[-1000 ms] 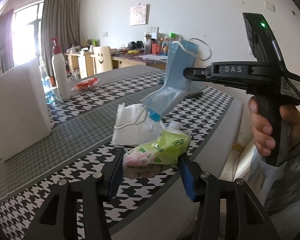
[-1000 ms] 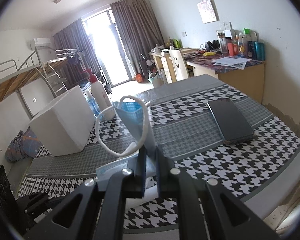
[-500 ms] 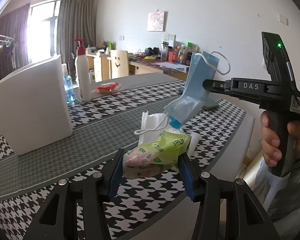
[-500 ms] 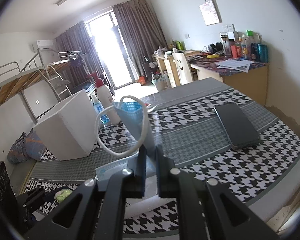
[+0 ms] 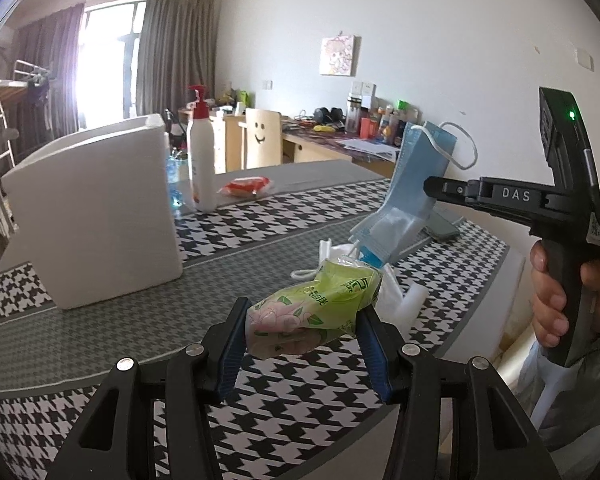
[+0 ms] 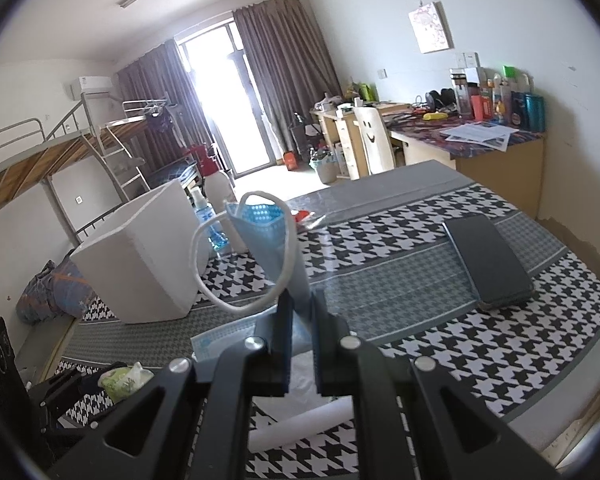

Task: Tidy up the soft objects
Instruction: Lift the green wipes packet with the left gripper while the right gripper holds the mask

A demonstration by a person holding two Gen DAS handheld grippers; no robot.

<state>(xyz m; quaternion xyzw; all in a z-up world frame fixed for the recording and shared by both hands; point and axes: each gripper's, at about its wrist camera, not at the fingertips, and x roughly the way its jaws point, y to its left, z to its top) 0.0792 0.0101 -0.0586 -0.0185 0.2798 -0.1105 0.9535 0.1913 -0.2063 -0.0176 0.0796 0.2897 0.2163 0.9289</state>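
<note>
left gripper (image 5: 302, 330) fingers clamp a green tissue pack (image 5: 316, 312) above the worktop (image 5: 100, 336). right gripper (image 6: 300, 320) fingers pinch a blue mask (image 6: 272, 236).

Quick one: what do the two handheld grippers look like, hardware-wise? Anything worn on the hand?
Both are matte black plastic. The left gripper has blue ribbed pads and silver bolts on angular, cut-out finger arms. The right gripper has black pads and the same bolts; seen from the left wrist, it has a pistol handle, white "DAS" lettering, a green LED, a QR label and a thin black cable. A grey sleeve covers the wrist.
</note>
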